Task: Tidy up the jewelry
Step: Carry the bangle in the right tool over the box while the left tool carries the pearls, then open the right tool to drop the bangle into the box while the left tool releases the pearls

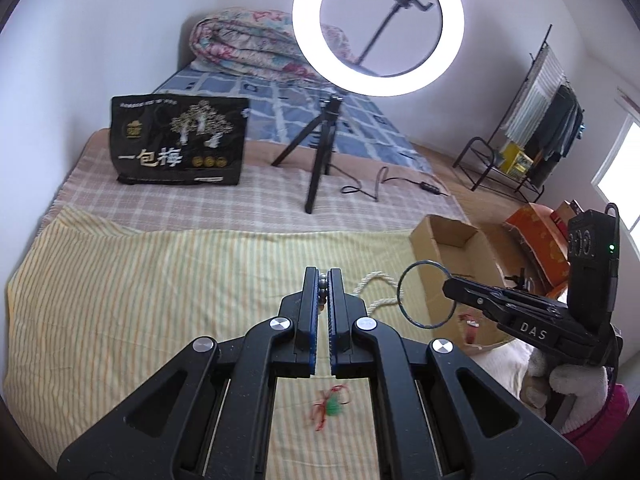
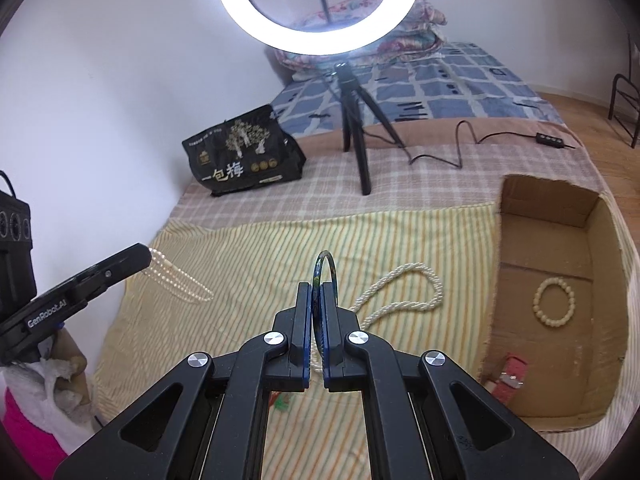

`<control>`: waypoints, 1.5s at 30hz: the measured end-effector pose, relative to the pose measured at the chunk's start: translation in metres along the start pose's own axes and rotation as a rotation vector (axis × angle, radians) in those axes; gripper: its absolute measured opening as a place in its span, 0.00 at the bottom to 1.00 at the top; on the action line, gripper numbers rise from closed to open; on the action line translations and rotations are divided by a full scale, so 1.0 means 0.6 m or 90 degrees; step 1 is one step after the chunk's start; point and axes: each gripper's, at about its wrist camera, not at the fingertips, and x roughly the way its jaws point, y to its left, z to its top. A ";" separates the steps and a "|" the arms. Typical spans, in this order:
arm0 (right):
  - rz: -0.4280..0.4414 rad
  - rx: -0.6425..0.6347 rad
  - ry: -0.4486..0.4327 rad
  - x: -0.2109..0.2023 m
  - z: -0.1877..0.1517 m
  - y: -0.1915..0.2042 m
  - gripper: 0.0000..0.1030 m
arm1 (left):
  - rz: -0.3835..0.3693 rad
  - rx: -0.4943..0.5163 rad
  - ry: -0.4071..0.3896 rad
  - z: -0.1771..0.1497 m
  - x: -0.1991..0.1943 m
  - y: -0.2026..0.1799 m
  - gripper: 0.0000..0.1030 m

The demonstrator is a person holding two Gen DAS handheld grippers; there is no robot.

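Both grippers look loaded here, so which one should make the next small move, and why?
Probably the right gripper: it is shut on the bangle, and the cardboard box lies open to its right with a bead bracelet already inside. Swinging right over the box seems sensible; the left gripper holds a pearl strand farther away.

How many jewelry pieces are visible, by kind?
Pearl strands: 2, one hanging from the left claw, one rope strand on the striped cloth
Bead bracelets: 1, bracelet in the box
Bangles: 1, bangle in the right claw
Red watch straps: 1, strap in the box
Red-green charms: 1, charm on the cloth
Total: 6
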 end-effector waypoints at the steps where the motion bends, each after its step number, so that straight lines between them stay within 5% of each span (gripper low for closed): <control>1: -0.005 0.002 -0.005 -0.008 0.001 -0.008 0.02 | -0.007 0.004 -0.001 0.000 0.001 -0.011 0.01; 21: -0.087 0.092 -0.072 -0.133 -0.006 -0.187 0.02 | -0.135 0.102 0.030 -0.037 0.072 -0.263 0.01; 45: -0.135 0.139 -0.085 -0.109 0.017 -0.340 0.02 | -0.203 0.151 0.096 -0.090 0.178 -0.415 0.01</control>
